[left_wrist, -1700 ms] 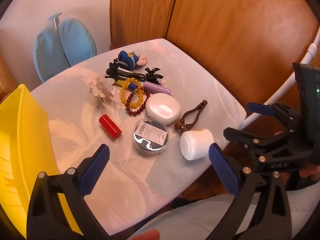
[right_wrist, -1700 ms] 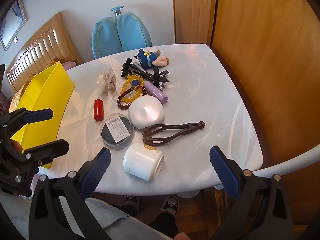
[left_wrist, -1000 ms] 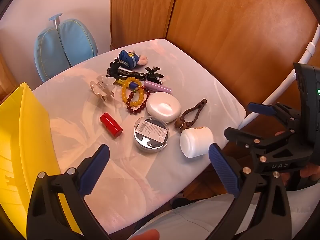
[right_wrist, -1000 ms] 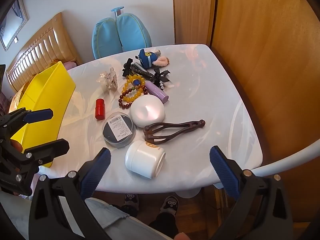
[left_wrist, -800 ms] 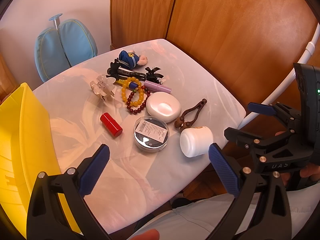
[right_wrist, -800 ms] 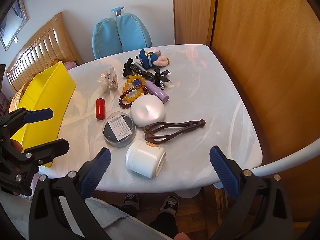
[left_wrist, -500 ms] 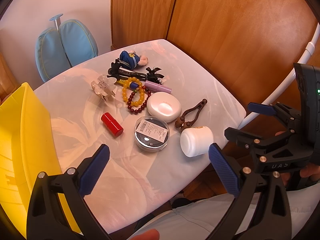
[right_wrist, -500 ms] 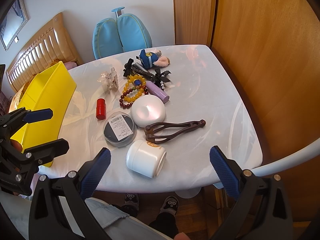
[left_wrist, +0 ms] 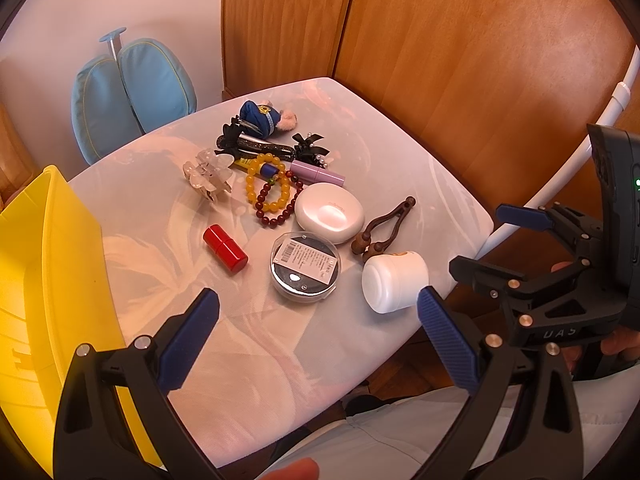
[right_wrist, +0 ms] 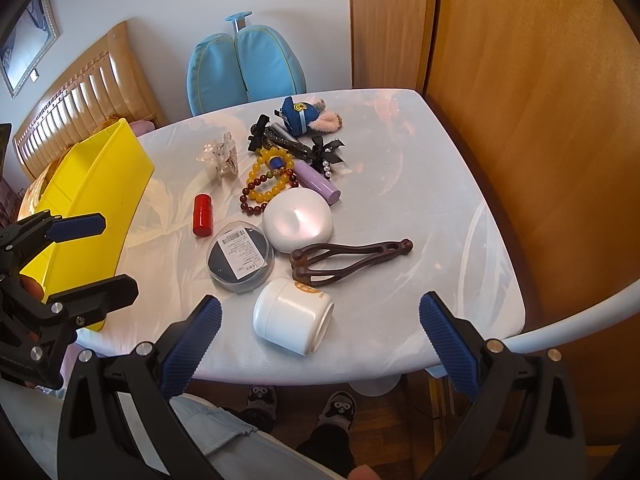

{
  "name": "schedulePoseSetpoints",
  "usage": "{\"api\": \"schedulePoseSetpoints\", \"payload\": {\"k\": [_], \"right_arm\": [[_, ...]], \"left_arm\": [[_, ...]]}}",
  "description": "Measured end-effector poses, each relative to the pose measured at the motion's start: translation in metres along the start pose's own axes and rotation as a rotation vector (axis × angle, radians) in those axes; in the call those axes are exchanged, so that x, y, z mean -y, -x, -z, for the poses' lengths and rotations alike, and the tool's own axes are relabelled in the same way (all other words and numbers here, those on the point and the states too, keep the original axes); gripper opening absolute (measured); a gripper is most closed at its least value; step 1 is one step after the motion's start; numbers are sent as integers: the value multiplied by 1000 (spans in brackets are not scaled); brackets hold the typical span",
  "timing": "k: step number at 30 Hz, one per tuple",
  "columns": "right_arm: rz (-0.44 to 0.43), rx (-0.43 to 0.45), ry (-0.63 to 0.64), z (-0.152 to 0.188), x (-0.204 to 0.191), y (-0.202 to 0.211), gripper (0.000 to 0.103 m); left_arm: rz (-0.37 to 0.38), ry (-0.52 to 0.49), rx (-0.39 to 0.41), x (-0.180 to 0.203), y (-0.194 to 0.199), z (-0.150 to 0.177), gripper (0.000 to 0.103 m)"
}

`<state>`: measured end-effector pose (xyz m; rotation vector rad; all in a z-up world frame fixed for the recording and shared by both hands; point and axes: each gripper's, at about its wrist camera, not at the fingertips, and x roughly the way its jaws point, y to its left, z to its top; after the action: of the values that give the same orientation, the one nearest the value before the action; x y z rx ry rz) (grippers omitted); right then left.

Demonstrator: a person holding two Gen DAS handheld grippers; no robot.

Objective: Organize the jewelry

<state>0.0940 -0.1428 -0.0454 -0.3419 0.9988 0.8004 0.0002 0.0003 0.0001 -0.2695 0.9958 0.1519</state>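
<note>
Above the white jar (right_wrist: 293,317), the left gripper (left_wrist: 318,332) and right gripper (right_wrist: 320,334) hover wide open, holding nothing.

The left wrist view looks down over the counter (left_wrist: 420,184) from its near left corner, facing the wooden wall, with the right tongs (left_wrist: 484,240) at its right edge. The right wrist view looks from the near edge toward the blue chair (right_wrist: 244,68), the left tongs (right_wrist: 108,252) at its left. Both sit close above and share the whole counter (right_wrist: 420,184) and yellow bin (right_wrist: 100,184).
</note>
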Motion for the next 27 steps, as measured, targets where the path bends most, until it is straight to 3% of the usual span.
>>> {"api": "schedulePoseSetpoints", "payload": {"k": [27], "right_arm": [[2,0,0,-3,1,-4,100]], "left_arm": [[-2,-1,-3,-5,2,2,96]]}}
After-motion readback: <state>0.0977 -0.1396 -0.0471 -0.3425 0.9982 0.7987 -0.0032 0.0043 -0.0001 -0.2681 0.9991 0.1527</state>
